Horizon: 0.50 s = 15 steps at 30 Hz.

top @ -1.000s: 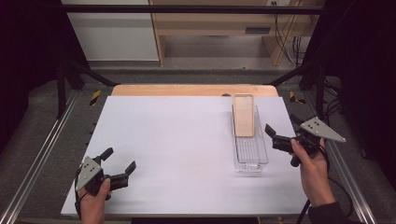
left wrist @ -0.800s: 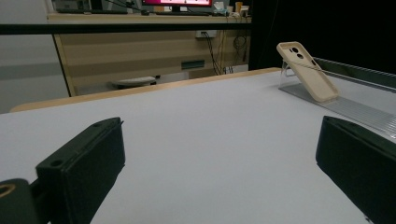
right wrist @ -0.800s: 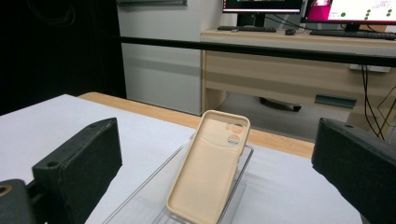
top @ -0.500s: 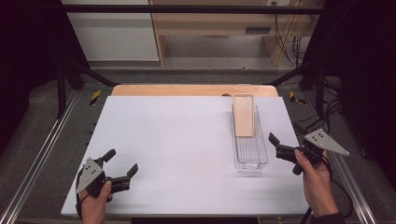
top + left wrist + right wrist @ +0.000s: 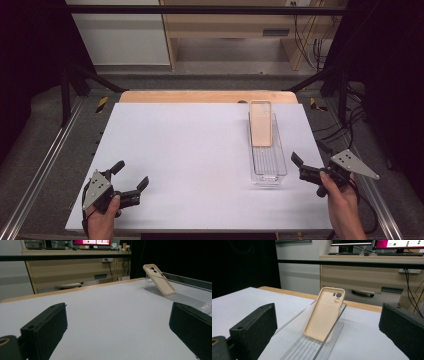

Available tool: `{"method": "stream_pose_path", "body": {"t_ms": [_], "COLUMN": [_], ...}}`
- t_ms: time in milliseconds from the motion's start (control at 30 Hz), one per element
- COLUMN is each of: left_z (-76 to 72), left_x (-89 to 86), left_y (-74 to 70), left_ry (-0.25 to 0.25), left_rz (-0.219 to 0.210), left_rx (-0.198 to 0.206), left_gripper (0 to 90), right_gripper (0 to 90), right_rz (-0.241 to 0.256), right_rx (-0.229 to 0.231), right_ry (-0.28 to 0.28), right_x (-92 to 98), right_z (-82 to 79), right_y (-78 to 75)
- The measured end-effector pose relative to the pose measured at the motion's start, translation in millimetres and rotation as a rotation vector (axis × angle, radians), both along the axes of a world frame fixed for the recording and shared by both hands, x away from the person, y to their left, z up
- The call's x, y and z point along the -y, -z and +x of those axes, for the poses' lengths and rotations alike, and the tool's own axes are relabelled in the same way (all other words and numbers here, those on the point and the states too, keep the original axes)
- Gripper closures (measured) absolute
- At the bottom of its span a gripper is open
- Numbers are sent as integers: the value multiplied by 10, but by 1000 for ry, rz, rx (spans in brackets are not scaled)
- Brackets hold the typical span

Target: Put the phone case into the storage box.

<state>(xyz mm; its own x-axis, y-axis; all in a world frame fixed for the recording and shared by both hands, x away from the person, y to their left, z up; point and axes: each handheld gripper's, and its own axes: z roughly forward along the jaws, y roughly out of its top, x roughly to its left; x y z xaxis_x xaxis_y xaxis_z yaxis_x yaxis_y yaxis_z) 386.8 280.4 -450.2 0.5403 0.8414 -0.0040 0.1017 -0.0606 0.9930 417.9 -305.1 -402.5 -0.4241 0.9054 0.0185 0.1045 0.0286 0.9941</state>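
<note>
A beige phone case [image 5: 261, 123] leans tilted against the far end of a clear ribbed plastic tray [image 5: 268, 167] on the right half of the white table. My right gripper [image 5: 307, 153] is open just right of the tray's near end, holding nothing. Its own view looks along the tray [image 5: 312, 348] at the phone case [image 5: 325, 313], back side with camera cutouts facing me, between the wide-apart jaws of the right gripper [image 5: 329, 327]. My left gripper [image 5: 131, 173] is open at the near left, and its view [image 5: 120, 325] has the case [image 5: 160, 280] far off.
The white table top [image 5: 190, 150] has a wooden strip along its far edge [image 5: 200, 96]. Metal rails [image 5: 45, 165] run along both sides. A desk with monitors [image 5: 372, 243] stands beyond the table. Cables hang at the far right.
My right gripper has drawn back toward the near edge and slightly to the right, away from the tray. The left gripper has barely shifted.
</note>
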Motion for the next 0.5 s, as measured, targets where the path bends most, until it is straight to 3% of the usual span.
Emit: {"method": "stream_pose_path", "body": {"t_ms": [500], "left_z": [5], "left_x": [12], "left_y": [3], "left_ry": [11], "left_rz": [10], "left_rx": [1], "left_gripper": [15], "right_gripper": [21], "right_rz": [-22], "right_rx": [21], "right_ry": [-44], "right_x": [-217], "right_z": [-133], "right_y": [136]}}
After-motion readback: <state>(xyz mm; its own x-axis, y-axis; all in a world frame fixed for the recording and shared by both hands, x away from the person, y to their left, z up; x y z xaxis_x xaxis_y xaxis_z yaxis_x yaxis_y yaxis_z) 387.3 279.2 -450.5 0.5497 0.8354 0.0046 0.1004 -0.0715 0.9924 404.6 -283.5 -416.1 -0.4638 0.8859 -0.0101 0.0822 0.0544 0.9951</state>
